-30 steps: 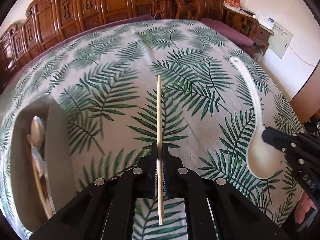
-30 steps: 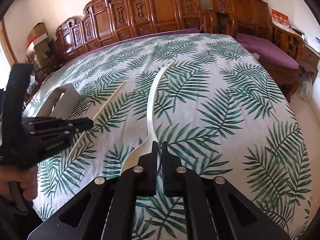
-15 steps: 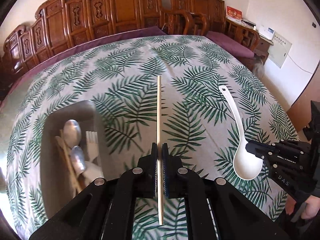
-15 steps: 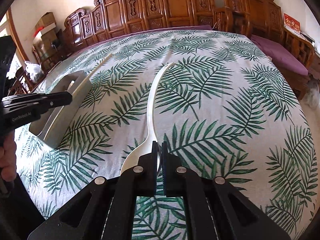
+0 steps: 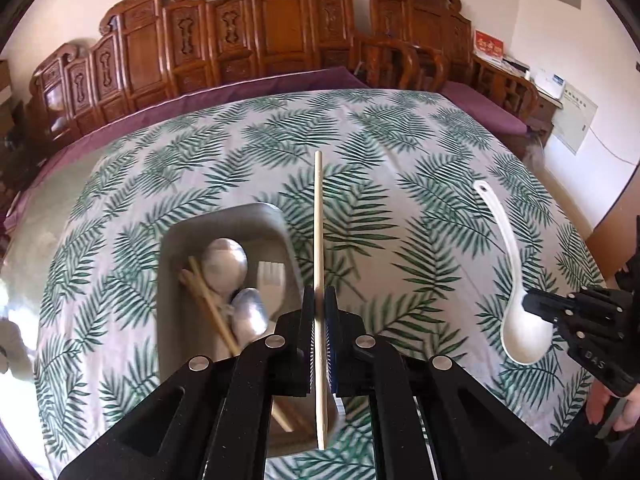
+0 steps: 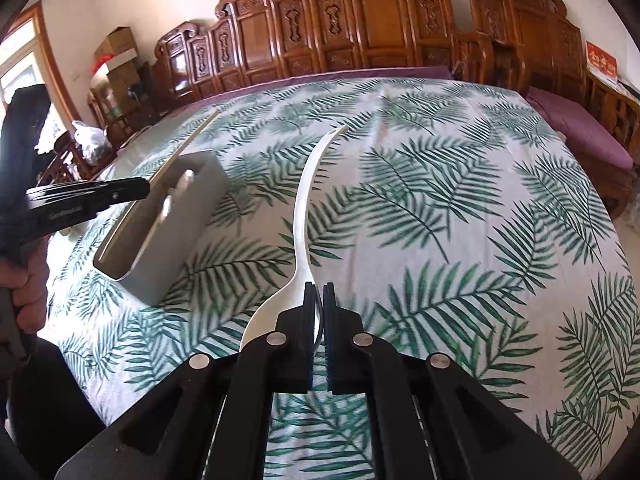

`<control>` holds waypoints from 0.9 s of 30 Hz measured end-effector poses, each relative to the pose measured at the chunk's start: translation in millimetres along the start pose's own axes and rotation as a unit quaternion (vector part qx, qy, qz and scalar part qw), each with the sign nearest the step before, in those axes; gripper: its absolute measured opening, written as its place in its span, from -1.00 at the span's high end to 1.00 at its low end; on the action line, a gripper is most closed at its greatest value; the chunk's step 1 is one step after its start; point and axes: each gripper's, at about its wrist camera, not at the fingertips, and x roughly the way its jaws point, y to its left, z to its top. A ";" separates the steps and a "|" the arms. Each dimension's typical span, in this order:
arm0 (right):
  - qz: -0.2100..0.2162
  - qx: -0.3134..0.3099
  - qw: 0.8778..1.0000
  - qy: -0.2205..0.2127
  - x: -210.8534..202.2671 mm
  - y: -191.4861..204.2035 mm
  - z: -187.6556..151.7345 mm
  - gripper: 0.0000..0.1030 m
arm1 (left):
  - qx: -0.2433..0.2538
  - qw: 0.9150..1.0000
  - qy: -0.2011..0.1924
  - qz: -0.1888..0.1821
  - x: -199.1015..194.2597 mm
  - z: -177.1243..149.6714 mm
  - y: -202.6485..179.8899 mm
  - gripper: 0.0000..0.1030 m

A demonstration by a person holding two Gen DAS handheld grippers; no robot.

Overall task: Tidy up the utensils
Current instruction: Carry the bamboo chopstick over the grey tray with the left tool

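My left gripper (image 5: pixel 319 300) is shut on a wooden chopstick (image 5: pixel 319 216) and holds it in the air over the right edge of a grey utensil box (image 5: pixel 224 216). The box holds metal spoons (image 5: pixel 225 264), a white fork (image 5: pixel 272 280) and wooden chopsticks (image 5: pixel 208 304). My right gripper (image 6: pixel 319 296) is shut on the bowl of a white ceramic spoon (image 6: pixel 300 216), lifted above the cloth to the right of the box (image 6: pixel 176 232). The spoon also shows in the left wrist view (image 5: pixel 520 320).
The table is covered by a palm-leaf cloth (image 6: pixel 440 200). Carved wooden chairs (image 5: pixel 260 40) stand along the far side, and a purple cushion (image 6: pixel 580 128) lies at the right. The left gripper (image 6: pixel 88 196) shows at the left of the right wrist view.
My left gripper has carried the chopstick left and up, so it now hangs over the grey box. My right gripper has lifted the white spoon and kept its grip.
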 end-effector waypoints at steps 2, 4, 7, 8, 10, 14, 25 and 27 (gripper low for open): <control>0.005 -0.006 1.000 -0.002 -0.2 7.4 2.9 0.91 | -0.007 1.000 -0.002 0.003 -1.5 0.4 9.2 0.92; 0.008 -0.013 1.000 -0.004 -0.3 14.5 5.5 0.90 | -0.011 1.000 -0.004 0.007 -1.6 0.6 16.2 0.92; 0.012 -0.023 1.000 -0.005 1.2 25.5 9.0 0.90 | -0.020 1.000 -0.003 0.013 0.8 0.4 29.6 0.92; 0.013 -0.026 1.000 -0.005 2.1 28.3 9.5 0.90 | -0.023 1.000 -0.002 0.015 1.9 -0.1 33.4 0.92; 0.015 -0.030 0.999 -0.004 4.3 32.8 10.0 0.90 | -0.029 0.999 0.001 0.018 4.7 -2.9 42.3 0.92; 0.018 -0.037 0.999 -0.001 6.8 39.9 11.6 0.90 | -0.038 0.999 0.007 0.024 12.2 -12.6 55.0 0.92; 0.022 -0.053 0.998 0.006 13.5 56.7 12.6 0.90 | -0.056 0.997 0.029 0.039 31.9 -35.0 76.2 0.92; 0.022 -0.054 0.998 0.008 14.5 57.3 12.8 0.90 | -0.058 0.997 0.033 0.037 33.7 -37.2 78.6 0.92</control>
